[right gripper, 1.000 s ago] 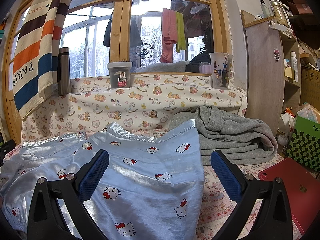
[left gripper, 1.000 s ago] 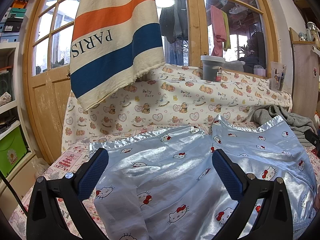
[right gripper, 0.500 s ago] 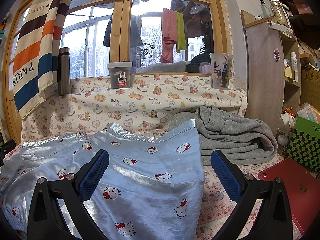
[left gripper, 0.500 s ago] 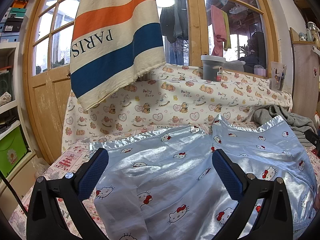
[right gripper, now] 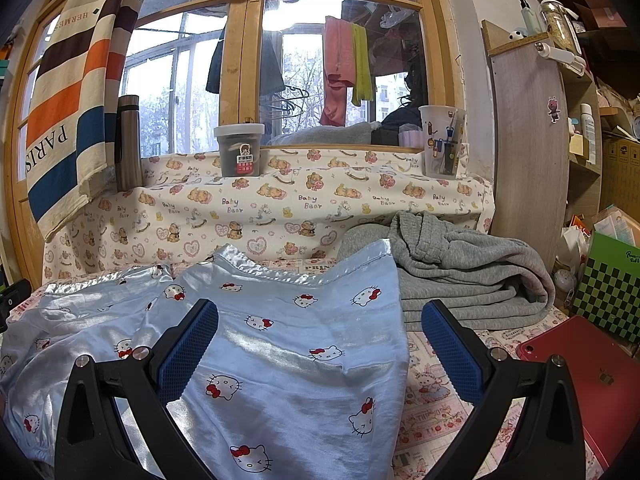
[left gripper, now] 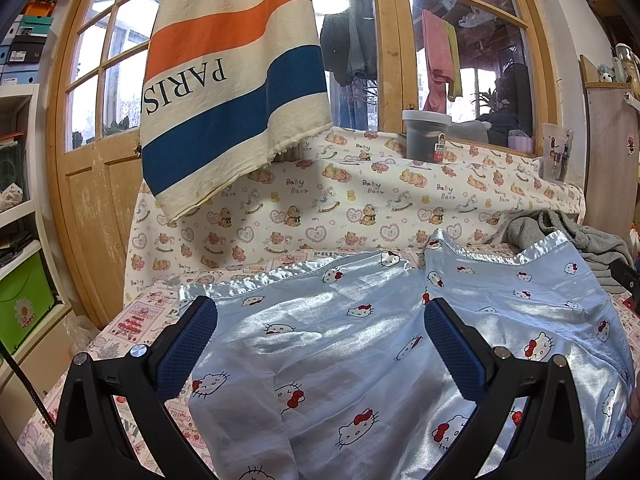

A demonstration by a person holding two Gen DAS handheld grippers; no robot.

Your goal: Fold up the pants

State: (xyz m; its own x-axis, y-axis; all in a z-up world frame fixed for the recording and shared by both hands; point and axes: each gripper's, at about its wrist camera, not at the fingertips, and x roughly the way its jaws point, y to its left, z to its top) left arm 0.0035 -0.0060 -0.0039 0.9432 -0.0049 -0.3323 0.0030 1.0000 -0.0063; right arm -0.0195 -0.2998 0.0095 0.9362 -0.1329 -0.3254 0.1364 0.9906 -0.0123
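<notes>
Here we log one pair of pale blue satin pants (left gripper: 360,344) with a cat print, spread across the patterned bedcover (left gripper: 132,324), both leg hems toward twelve o'clock. We hold the left gripper (left gripper: 320,348) and the right gripper (right gripper: 320,346) above the fabric, fingers spread wide and grasping nothing. Also entered: folded grey sweatpants (right gripper: 460,272) at two o'clock of the right view, touching the satin edge, a red tablet (right gripper: 580,372) at four, and a striped towel (left gripper: 228,80) hanging at eleven of the left view.
</notes>
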